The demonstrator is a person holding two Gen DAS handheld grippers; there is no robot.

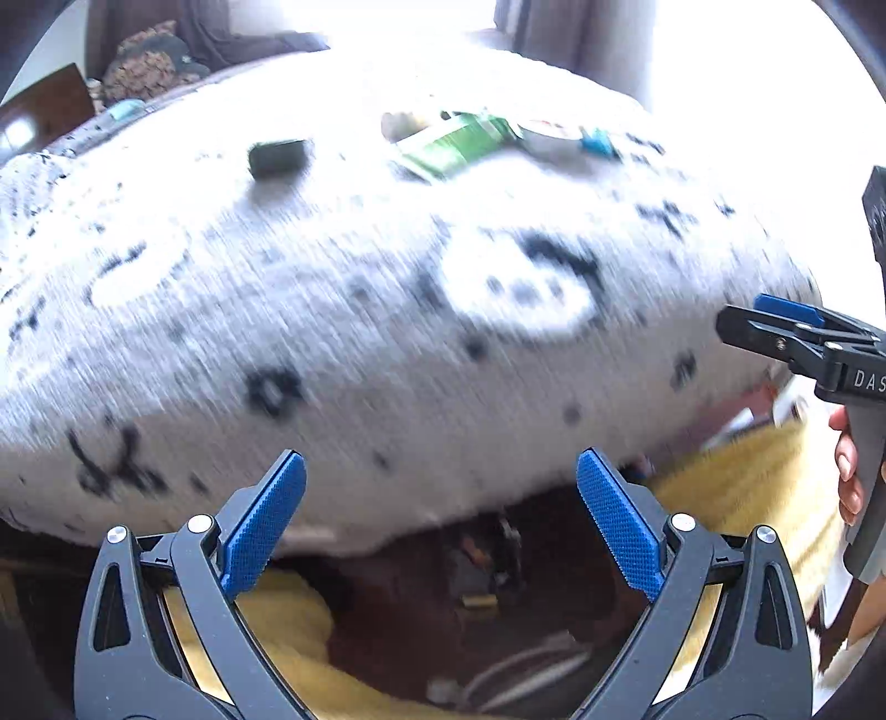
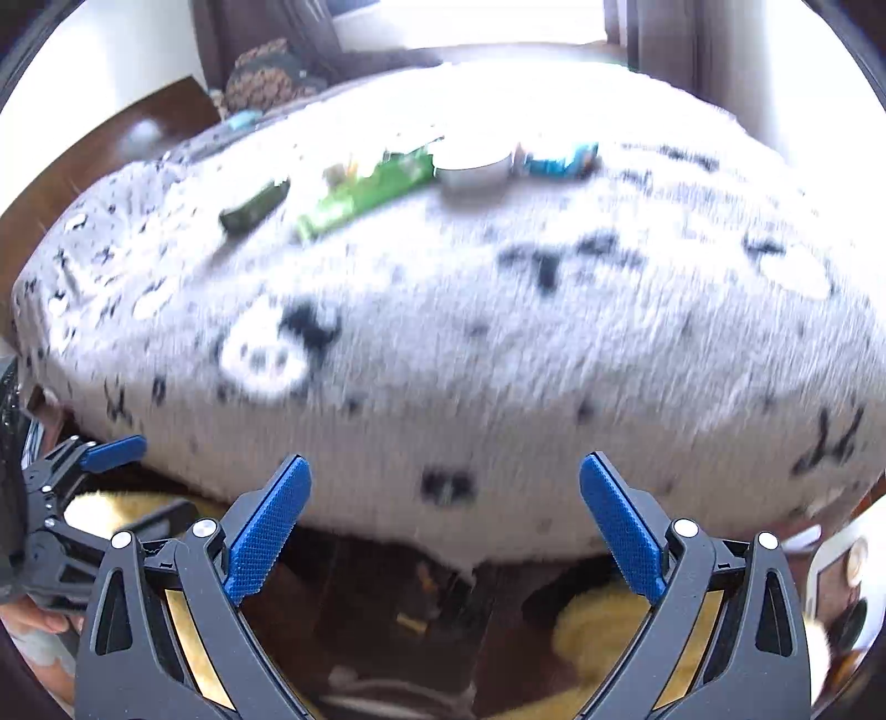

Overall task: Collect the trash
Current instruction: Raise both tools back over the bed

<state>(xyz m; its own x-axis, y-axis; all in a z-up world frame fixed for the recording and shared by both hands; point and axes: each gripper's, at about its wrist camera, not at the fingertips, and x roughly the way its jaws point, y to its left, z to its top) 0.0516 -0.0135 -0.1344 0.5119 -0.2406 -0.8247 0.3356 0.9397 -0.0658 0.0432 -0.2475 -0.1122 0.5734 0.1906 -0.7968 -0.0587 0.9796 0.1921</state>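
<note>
Trash lies in a row at the far side of a bed covered with a grey patterned blanket. There is a dark green wrapper, a bright green packet, a white round cup and a blue wrapper. The same dark wrapper and green packet show in the right wrist view. My left gripper is open and empty at the bed's near edge. My right gripper is open and empty, beside the left one. Both views are motion-blurred.
A yellow fluffy rug lies on the dark floor below the bed edge, with small clutter and cables. A dark wooden headboard and a patterned pillow are at the far left. Curtains hang behind the bed.
</note>
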